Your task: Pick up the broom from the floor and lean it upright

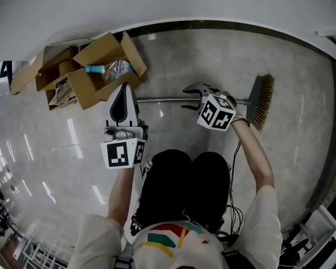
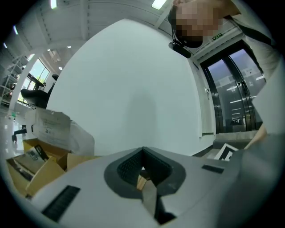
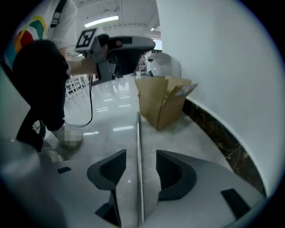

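Observation:
The broom lies flat on the floor, its metal handle [image 1: 163,99] running left to right and its straw bristles [image 1: 262,100] at the right. My right gripper [image 1: 185,99] is down at the handle, open, one finger on each side of it. In the right gripper view the handle [image 3: 138,147] passes through the gap between the pads [image 3: 113,171] without touching them. My left gripper [image 1: 124,86] is shut and empty, just left of the handle's free end, pointing at the boxes. In its own view the left gripper [image 2: 142,171] has its pads pressed together.
Open cardboard boxes [image 1: 100,73] with a plastic bottle [image 1: 107,68] inside stand by the white curved wall [image 1: 210,10], close to the handle's end; one box [image 3: 162,100] also shows ahead of the right gripper. The person's black-trousered knees [image 1: 184,184] are just behind the grippers. Glass doors [image 2: 236,89] lie to the right.

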`<state>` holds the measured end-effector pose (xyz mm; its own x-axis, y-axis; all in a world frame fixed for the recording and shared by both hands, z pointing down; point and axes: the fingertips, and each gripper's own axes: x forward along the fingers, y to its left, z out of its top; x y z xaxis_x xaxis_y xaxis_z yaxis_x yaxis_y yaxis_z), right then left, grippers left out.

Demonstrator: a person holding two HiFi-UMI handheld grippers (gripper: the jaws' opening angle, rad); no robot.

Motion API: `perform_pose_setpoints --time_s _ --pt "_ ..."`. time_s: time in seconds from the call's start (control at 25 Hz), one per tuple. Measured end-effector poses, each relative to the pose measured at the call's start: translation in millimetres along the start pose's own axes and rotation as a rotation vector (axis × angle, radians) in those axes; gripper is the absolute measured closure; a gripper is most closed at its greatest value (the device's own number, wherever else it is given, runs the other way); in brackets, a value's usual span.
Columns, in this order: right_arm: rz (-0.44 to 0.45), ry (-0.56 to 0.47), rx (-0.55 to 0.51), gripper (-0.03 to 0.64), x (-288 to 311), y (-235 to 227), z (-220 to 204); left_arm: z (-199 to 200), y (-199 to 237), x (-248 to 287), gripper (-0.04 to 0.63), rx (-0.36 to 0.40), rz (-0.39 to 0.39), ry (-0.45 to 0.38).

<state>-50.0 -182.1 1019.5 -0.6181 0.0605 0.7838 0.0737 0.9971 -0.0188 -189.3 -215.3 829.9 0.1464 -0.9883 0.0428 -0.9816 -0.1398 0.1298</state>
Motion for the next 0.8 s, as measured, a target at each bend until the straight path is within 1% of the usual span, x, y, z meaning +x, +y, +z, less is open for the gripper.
perform_pose_setpoints --time_s 0.12,0.32,0.48,0.52,0.56,0.8 --pt "0.068 0.088 -0.039 0.402 54 7 -38 -37 13 -8 0.551 0.0 0.025 0.014" --pt "0.119 0.199 -0.092 0.402 95 9 -68 -64 25 -16 0.551 -0.002 0.051 0.031" --pt "0.145 0.279 -0.146 0.403 106 14 -84 -68 24 -14 0.551 0.001 0.056 0.03" --pt "0.146 0.298 -0.158 0.415 108 15 -88 -67 23 -13 0.551 0.001 0.057 0.026" --pt "0.146 0.31 -0.163 0.426 110 16 -91 -66 22 -12 0.551 0.0 0.058 0.022" --pt "0.123 0.376 -0.157 0.431 110 16 -91 -66 9 -11 0.551 -0.009 0.043 0.016"
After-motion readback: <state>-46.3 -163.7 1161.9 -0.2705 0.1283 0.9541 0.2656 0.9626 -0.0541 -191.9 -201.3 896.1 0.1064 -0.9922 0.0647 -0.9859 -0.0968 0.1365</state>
